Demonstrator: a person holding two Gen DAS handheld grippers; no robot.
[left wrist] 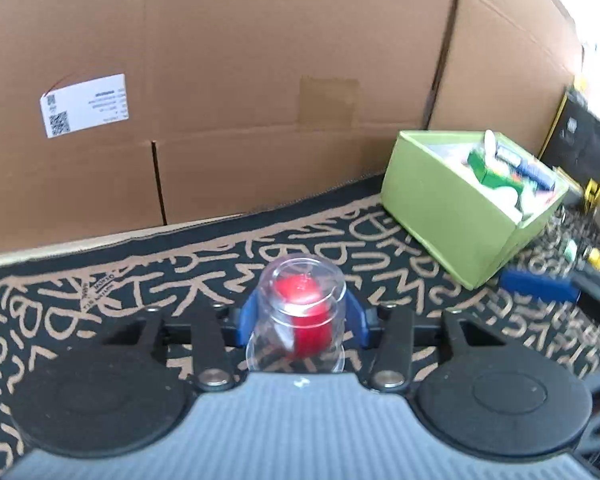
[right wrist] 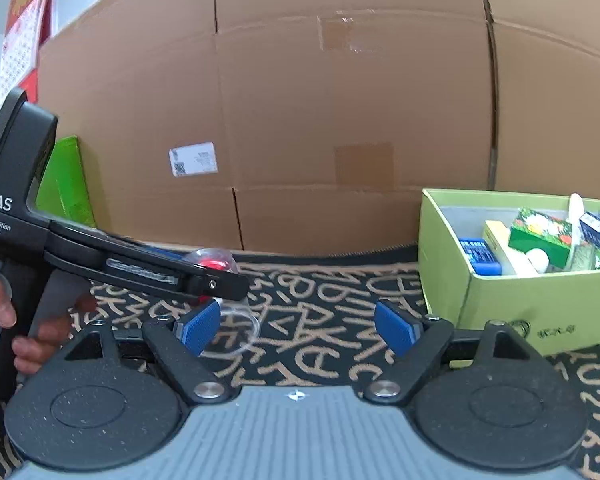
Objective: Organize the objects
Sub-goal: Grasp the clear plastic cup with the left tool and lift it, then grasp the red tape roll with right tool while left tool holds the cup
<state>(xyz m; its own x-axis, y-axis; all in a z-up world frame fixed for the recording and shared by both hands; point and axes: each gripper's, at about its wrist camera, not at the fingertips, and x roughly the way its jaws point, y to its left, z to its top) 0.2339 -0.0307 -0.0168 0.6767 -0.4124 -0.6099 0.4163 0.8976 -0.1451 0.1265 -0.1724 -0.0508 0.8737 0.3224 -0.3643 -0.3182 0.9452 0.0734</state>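
A clear plastic cup with a red piece inside sits between the blue pads of my left gripper, which is shut on it. In the right wrist view the left gripper comes in from the left and holds the cup above the mat, tilted. My right gripper stands open over the mat with nothing between its pads. A green open box at the right holds several small packets.
A tall cardboard wall closes off the back. A black mat with tan letters covers the floor. A person's hand grips the left gripper's handle. A blue object and a black-and-yellow box lie at the far right.
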